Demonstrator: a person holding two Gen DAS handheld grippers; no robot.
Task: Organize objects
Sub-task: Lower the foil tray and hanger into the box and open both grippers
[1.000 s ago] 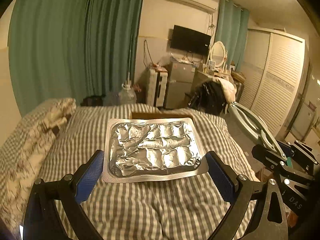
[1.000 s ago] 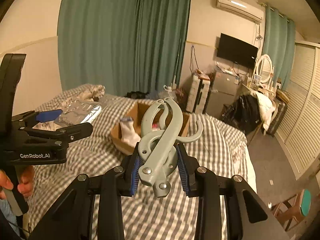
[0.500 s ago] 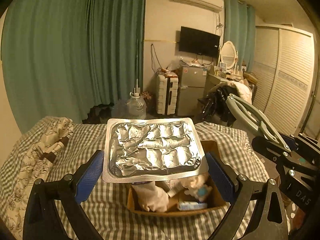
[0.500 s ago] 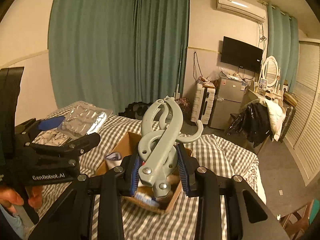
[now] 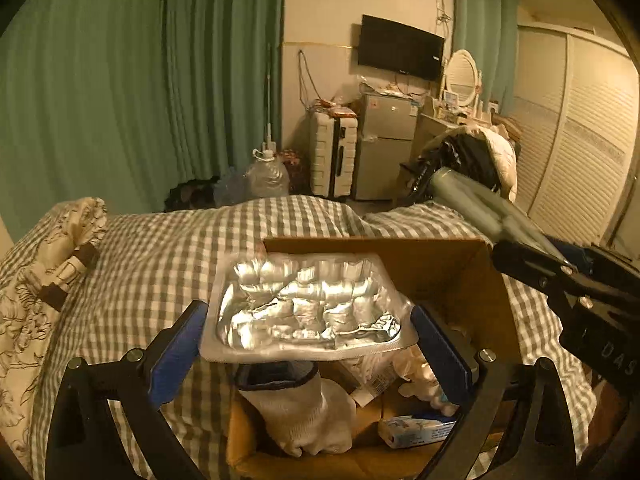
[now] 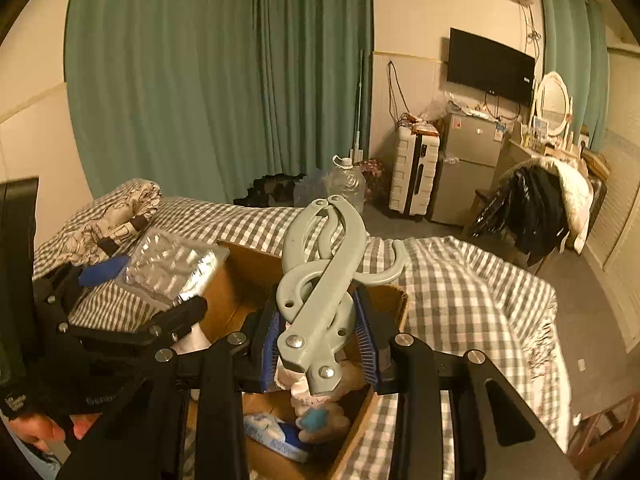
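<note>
Crinkled shiny foil blister pack (image 5: 308,312), matt cardboard box (image 5: 440,268), seemingly smooth plastic hanger (image 6: 324,276)

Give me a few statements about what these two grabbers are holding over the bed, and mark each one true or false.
1. The left gripper holds a silver foil blister pack. True.
2. The right gripper is empty. False: it is clamped on a grey-green folding hanger.
3. The cardboard box sits on the checked bedspread. True.
4. The box has nothing in it. False: a white sock and a small packet lie inside.
5. The blister pack rests on the box's bottom. False: it is held above the box.
</note>
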